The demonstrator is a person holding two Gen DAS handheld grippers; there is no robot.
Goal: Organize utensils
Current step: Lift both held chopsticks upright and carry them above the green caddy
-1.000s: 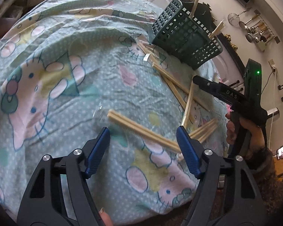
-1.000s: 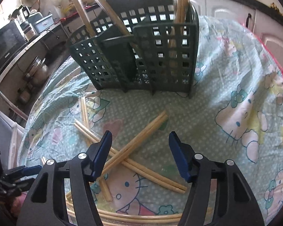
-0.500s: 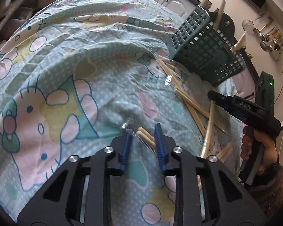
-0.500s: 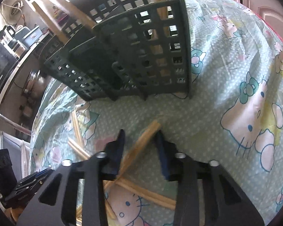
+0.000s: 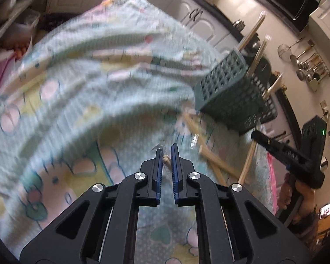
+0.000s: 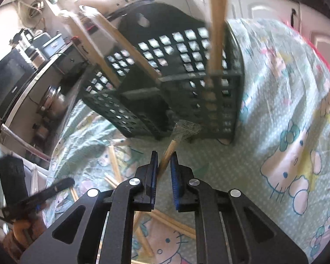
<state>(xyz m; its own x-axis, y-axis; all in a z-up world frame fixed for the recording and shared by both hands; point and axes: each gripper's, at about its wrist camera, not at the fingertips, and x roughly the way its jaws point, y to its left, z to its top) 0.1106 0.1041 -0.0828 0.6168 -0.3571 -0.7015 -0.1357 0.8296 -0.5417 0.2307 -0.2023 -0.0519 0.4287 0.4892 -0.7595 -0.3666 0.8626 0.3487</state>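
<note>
A dark green slotted basket (image 5: 226, 92) (image 6: 187, 92) stands on the cartoon-cat cloth (image 5: 99, 77), with several chopsticks (image 6: 215, 33) upright in it. My left gripper (image 5: 166, 151) is shut on a plastic-wrapped chopstick pair (image 5: 166, 161), held above the cloth. My right gripper (image 6: 164, 156) has its jaws closing on a wooden chopstick pair (image 6: 171, 147), which sits pinched between the pads. The pair's wrapped end rises in front of the basket. Loose chopsticks (image 5: 217, 160) (image 6: 114, 162) lie crossed on the cloth between the grippers and the basket.
In the left wrist view the right gripper (image 5: 256, 135) and the hand holding it are at the right edge. Metal ladles (image 5: 308, 66) hang on the far wall. A microwave (image 6: 4, 81) and pots stand on a counter left of the table.
Both grippers went from wide open to shut, each on a chopstick pair, and both have risen off the cloth. The basket now looms closer in the right wrist view.
</note>
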